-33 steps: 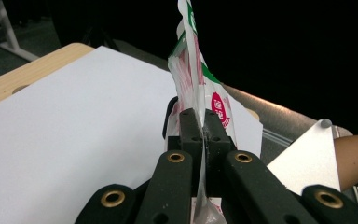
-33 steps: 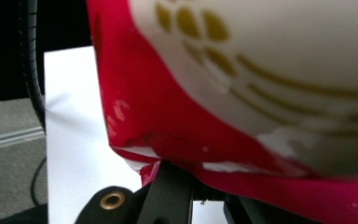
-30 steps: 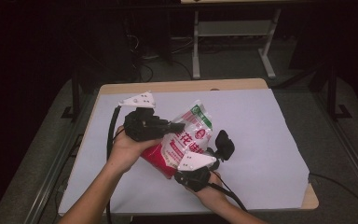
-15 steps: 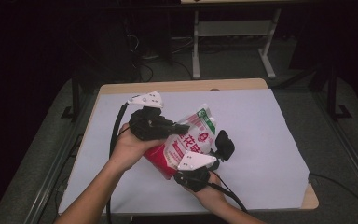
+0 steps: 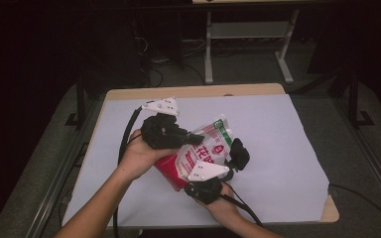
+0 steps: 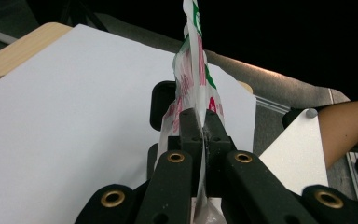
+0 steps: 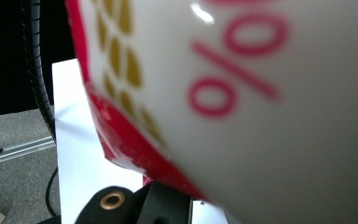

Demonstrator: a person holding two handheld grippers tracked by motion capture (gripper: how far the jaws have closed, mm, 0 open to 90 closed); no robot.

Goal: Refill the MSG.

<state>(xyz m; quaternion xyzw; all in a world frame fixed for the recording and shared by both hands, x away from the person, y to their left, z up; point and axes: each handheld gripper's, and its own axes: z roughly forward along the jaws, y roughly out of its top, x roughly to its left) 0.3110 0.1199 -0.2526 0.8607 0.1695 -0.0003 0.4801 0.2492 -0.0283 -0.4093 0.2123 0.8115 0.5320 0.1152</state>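
Snack bag [image 5: 198, 151] is hanging lifted above the table [image 5: 278, 148], left claw [image 6: 200, 128] pinching its edge, right claw [image 5: 228, 161] pinching its side; setting down remaining.

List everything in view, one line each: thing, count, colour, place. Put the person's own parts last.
Snack bag: one, white and red with a green top strip, held up over the middle of the table between the two grippers.
White sheet: one, white, covering most of the tabletop.
Table: one, light wood, edge showing around the sheet.
Metal stand: one, pale grey, on the floor beyond the table.
Left gripper: one, black with a grey plate, shut on the bag's edge.
Right gripper: one, black with a grey plate, at the bag's lower right side.
Forearms: two, bare, coming in from the bottom edge.
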